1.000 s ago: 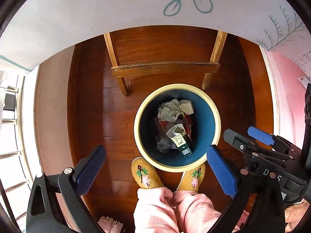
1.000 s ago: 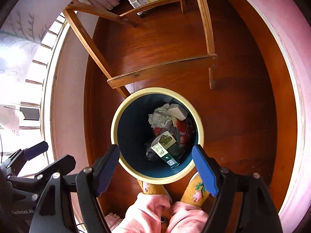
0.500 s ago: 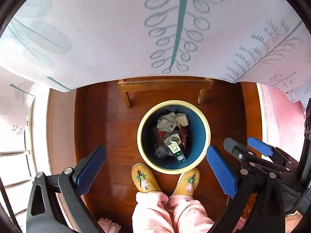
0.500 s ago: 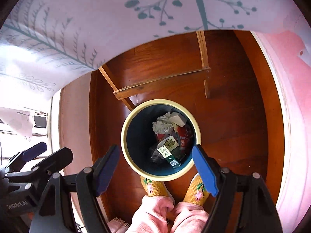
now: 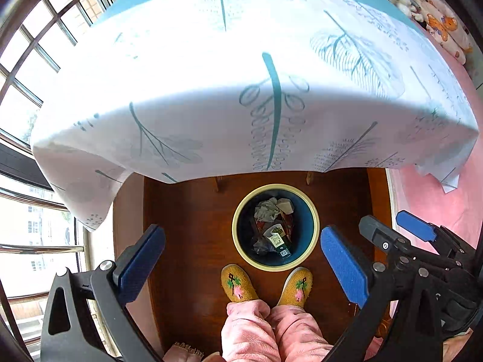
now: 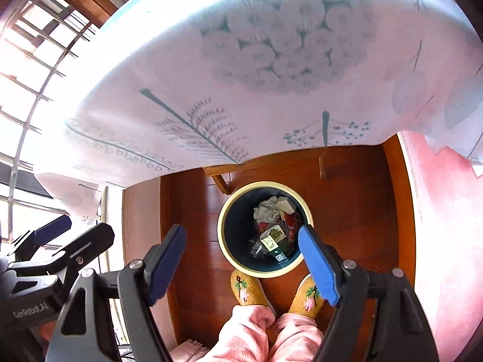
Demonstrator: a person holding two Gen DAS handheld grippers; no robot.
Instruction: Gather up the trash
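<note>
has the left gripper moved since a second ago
Yes. The left gripper, open and empty, has risen: in its view the trash bin on the floor looks smaller, and the tablecloth now fills the upper frame.

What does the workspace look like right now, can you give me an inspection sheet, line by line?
Surface: table under a white cloth with a teal leaf print; nothing seen on the part in view. Dark wooden floor below.
Job's things: round bin on the floor, blue inside with a cream rim, holding crumpled paper, a small carton and wrappers.
Clutter: stuffed toys at the far table corner.
Grippers: left tongs open, empty; right tongs open, empty.
Cables: nothing seen.
Surroundings: window with bars on the left, pink rug on the right, person's yellow slippers beside the bin.
</note>
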